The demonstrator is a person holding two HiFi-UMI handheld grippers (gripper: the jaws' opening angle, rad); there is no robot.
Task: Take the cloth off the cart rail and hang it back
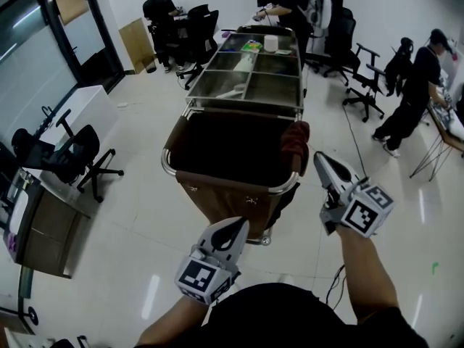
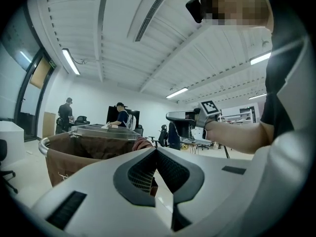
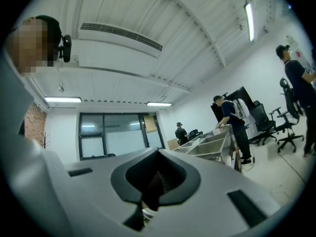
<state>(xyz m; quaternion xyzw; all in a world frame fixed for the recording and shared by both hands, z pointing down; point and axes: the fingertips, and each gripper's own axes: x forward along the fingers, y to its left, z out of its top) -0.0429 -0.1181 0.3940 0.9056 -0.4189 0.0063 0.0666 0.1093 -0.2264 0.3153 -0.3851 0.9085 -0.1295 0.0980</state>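
A dark red cloth (image 1: 293, 145) hangs over the right side of the cart rail (image 1: 168, 167), above the brown bag that fills the cart's near end. In the left gripper view the cloth (image 2: 140, 143) shows as a reddish hump on the rim. My right gripper (image 1: 320, 158) is shut and empty; it hovers just right of the cloth, tips pointing away from me. My left gripper (image 1: 239, 223) is also shut with nothing in it, low at the cart's near end. In each gripper view the jaws meet at the tip: left gripper (image 2: 157, 150), right gripper (image 3: 158, 151).
The cart's far half is a steel tray (image 1: 250, 85) with compartments holding small items. Office chairs stand at the left (image 1: 76, 154) and at the back right (image 1: 366, 85). A person (image 1: 413, 96) stands at the right, and others work at desks at the back. A cable (image 1: 351, 147) runs across the floor.
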